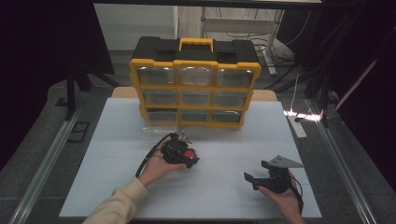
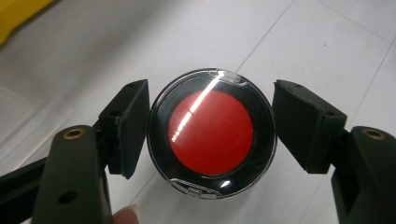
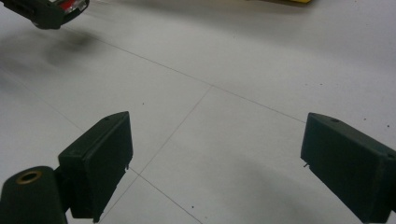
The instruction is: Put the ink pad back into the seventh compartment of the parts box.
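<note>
A small round container (image 2: pixel 211 133) with a red disc under a clear lid and a black rim sits between the jaws of my left gripper (image 2: pixel 211 126), which is shut on its sides just above the white table. In the high view the left gripper (image 1: pixel 187 156) is at the table's middle with the red container (image 1: pixel 189 155) at its tip. My right gripper (image 1: pixel 257 172) hovers at the front right, its jaws wide apart. The right gripper (image 3: pixel 215 154) holds nothing, with bare table between its pads.
A black and yellow drawer organiser (image 1: pixel 194 84) with clear drawers stands at the table's back; its bottom-left drawer (image 1: pixel 159 125) looks pulled out. A power strip (image 1: pixel 297 125) lies off the right edge. The white table (image 1: pixel 224 140) spreads between the hands.
</note>
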A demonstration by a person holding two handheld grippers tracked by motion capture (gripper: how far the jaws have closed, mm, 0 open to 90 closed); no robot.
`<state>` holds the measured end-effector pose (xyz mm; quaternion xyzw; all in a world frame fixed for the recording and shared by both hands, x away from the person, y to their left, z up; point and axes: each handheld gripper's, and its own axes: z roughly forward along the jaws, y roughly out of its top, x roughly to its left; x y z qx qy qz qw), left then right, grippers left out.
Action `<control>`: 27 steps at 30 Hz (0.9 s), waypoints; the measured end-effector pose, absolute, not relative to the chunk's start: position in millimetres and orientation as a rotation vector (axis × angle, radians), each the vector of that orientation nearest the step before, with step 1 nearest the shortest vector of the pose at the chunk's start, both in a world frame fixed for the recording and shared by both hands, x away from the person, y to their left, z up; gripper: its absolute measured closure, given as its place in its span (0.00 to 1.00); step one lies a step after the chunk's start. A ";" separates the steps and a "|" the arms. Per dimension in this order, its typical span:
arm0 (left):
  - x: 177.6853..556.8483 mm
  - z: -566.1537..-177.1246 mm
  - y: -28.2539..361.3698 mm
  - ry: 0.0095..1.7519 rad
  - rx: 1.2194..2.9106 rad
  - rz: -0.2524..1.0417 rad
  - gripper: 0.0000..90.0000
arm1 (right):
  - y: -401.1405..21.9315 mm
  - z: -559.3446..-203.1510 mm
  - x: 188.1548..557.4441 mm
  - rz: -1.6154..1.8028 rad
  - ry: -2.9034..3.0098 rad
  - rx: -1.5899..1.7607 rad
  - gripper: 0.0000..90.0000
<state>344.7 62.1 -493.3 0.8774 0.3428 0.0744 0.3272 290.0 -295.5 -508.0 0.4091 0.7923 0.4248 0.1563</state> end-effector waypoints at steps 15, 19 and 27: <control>341.6 -482.1 74.5 0.910 2.247 0.192 0.34 | -295.2 -508.5 290.1 1.212 2.271 1.175 0.10; 341.4 -478.6 76.8 0.907 2.244 0.193 0.34 | -295.1 -508.5 290.1 1.211 2.272 1.175 0.10; 339.2 -469.6 80.3 0.897 2.227 0.203 0.34 | -294.9 -508.6 290.0 1.209 2.272 1.172 0.10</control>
